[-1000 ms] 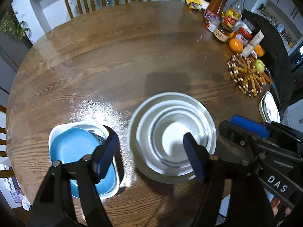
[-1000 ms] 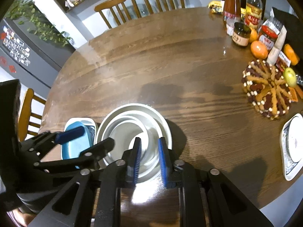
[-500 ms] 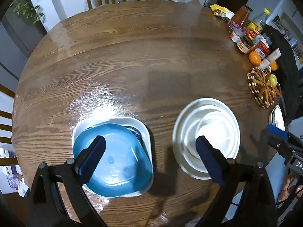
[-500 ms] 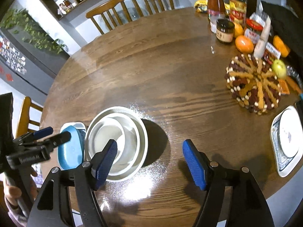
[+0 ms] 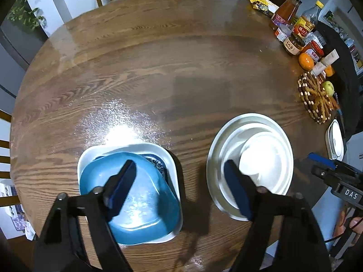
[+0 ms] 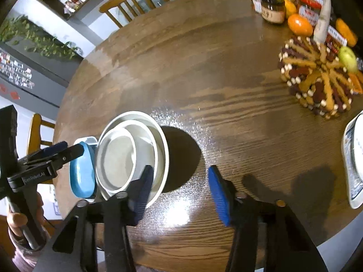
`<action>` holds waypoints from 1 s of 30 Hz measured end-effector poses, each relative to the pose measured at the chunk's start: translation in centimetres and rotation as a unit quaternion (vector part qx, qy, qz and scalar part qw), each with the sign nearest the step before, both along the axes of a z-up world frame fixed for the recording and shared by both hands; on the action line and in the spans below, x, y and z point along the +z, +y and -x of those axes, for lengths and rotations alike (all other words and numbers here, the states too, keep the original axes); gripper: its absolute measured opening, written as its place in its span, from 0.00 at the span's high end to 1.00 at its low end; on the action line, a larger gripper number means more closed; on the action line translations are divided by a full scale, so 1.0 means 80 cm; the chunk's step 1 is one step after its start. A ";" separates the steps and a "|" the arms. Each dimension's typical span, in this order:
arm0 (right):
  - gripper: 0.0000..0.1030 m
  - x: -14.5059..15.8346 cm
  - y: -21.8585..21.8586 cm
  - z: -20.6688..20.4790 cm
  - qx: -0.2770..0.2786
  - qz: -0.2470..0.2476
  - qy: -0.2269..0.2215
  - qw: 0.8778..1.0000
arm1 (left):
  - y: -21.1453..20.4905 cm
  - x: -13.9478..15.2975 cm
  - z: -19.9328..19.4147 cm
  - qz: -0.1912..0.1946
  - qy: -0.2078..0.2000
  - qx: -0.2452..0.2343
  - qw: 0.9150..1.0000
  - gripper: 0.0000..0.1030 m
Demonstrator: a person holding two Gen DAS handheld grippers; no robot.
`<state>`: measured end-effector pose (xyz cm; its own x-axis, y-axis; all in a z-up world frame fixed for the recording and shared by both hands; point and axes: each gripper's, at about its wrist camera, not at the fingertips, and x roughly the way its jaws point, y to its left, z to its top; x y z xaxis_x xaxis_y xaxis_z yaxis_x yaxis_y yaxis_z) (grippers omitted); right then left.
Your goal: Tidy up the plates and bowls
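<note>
Left wrist view: both grippers' fingers (image 5: pixel 122 181) spread, empty, above nested white round bowls (image 5: pixel 249 167) and blue square plate (image 5: pixel 136 201) on white square dish (image 5: pixel 163 154); judged next: grab one rim squarely.

Three white round bowls (image 5: pixel 249 165) are nesting in one stack. One blue square bowl (image 5: pixel 131 195) is sitting in one white square dish (image 5: pixel 168 158). Two oranges (image 6: pixel 299 25), one green apple (image 6: pixel 347 55) and one beaded trivet (image 6: pixel 317 77) are lying nearby.
</note>
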<state>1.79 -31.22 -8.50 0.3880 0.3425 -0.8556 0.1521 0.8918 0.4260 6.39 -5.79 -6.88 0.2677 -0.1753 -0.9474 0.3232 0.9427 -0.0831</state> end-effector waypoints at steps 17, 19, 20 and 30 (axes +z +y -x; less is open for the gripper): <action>0.69 -0.023 0.019 -0.021 0.021 0.009 0.034 0.999 | -0.012 -0.024 -0.015 0.008 0.059 -0.011 0.998 0.52; 0.70 -0.023 0.020 -0.023 0.022 0.010 0.035 0.999 | -0.015 -0.024 -0.015 0.008 0.062 -0.015 0.998 0.52; 0.71 -0.023 0.020 -0.023 0.023 0.010 0.035 0.999 | -0.016 -0.024 -0.015 0.007 0.062 -0.016 0.998 0.52; 0.80 -0.027 0.026 -0.032 0.035 0.019 0.047 0.998 | -0.036 -0.040 -0.010 -0.010 0.081 -0.046 0.996 0.75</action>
<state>4.33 -29.15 -10.68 0.2824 0.3321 -0.9000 0.1258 0.9172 0.3779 7.20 -8.70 -10.04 0.0957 -0.1724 -0.9804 0.3916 0.9120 -0.1221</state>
